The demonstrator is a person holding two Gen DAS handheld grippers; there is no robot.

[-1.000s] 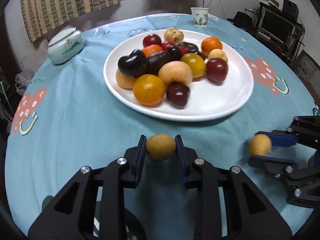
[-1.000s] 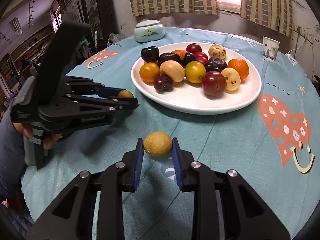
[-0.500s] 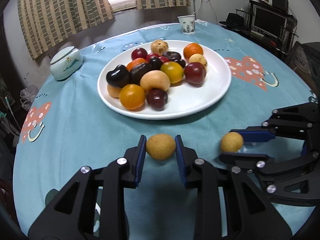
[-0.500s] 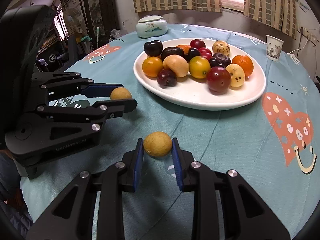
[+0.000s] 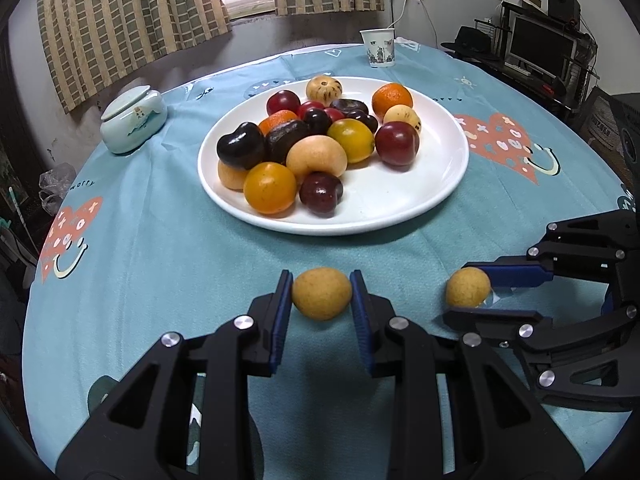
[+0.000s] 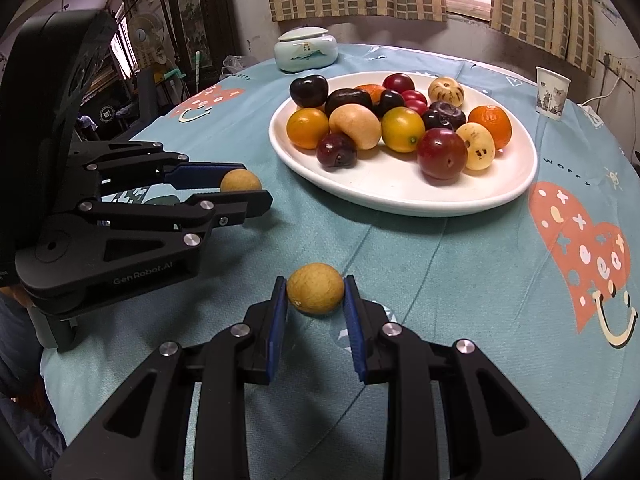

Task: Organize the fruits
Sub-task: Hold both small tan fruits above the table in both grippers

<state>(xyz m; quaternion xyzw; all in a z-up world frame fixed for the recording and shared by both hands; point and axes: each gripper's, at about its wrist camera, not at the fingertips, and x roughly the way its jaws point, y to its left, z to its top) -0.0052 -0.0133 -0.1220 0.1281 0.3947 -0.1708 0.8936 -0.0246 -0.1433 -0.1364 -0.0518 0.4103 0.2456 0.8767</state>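
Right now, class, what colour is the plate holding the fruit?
The plate is plain white, clearest in the left wrist view.

White plate (image 5: 440, 200) holding dark purple, red, orange and yellow fruits; teal tablecloth (image 5: 160, 264) printed with coral hearts bearing cream smiles; tan longan (image 5: 321, 293) between blue pads (image 5: 280, 316) of a black gripper; beige-and-olive checked curtains (image 5: 120, 12); pale celadon lidded jar (image 5: 133, 118)

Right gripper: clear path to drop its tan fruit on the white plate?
Probably yes. The right gripper, shut on a small round tan fruit, faces the white plate across bare cloth; the plate's near side is free. The left gripper sits off to the side.
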